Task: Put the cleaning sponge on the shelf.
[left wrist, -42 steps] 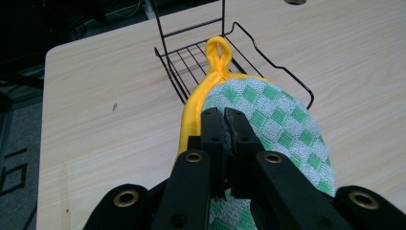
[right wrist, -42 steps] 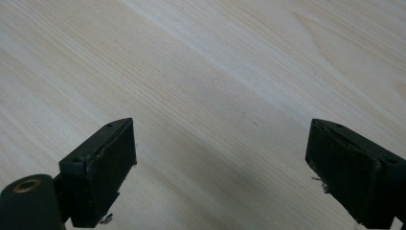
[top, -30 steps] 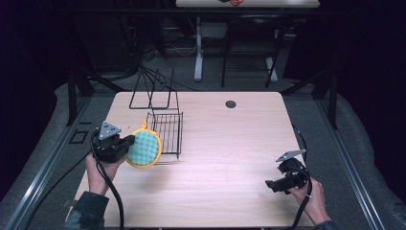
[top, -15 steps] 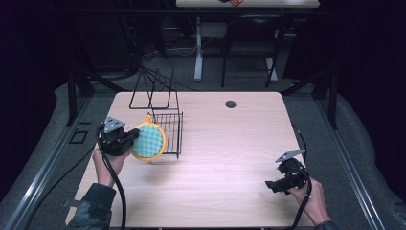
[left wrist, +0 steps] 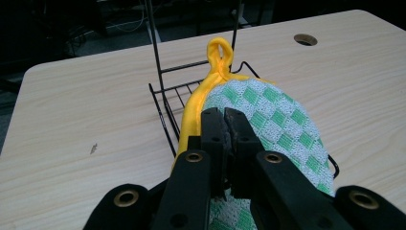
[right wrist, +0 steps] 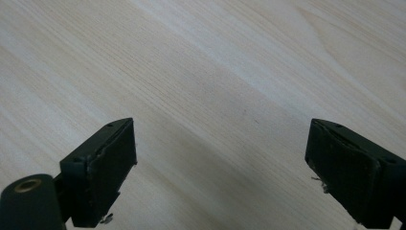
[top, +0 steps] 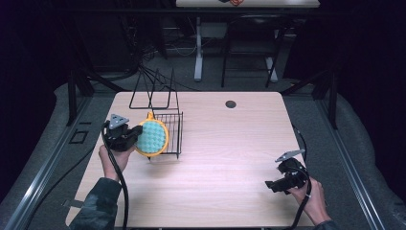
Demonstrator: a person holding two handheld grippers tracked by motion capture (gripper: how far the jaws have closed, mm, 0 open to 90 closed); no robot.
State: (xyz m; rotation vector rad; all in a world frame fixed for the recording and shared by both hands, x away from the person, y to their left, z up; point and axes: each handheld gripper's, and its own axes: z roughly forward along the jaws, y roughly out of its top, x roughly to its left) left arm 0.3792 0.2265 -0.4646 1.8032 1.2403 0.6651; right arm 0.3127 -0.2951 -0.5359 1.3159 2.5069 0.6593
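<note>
A round pot holder point(top: 152, 137), green-and-white checked with a yellow rim and a yellow loop point(left wrist: 219, 50), is held upright at the left side of a black wire rack point(top: 170, 125). My left gripper point(top: 135, 135) is shut on its rim; in the left gripper view the jaws pinch the cloth point(left wrist: 268, 120) just inside the yellow edge, with the left gripper point(left wrist: 224, 125) over the rack's low basket point(left wrist: 167, 103). My right gripper point(top: 269, 185) rests low near the table's front right, and its fingers point(right wrist: 103, 167) stand wide apart with bare wood between them; the right gripper point(right wrist: 220, 167) holds nothing.
The wooden table point(top: 230, 143) has a round cable hole point(top: 231, 104) at the back centre. The rack's tall wire frame point(top: 152, 91) rises behind its basket. Dark floor and desk legs lie beyond the far edge. A cable trails from each gripper.
My left hand has carried the pot holder a little farther from me and to the right, closer against the rack. The right hand has stayed where it was.
</note>
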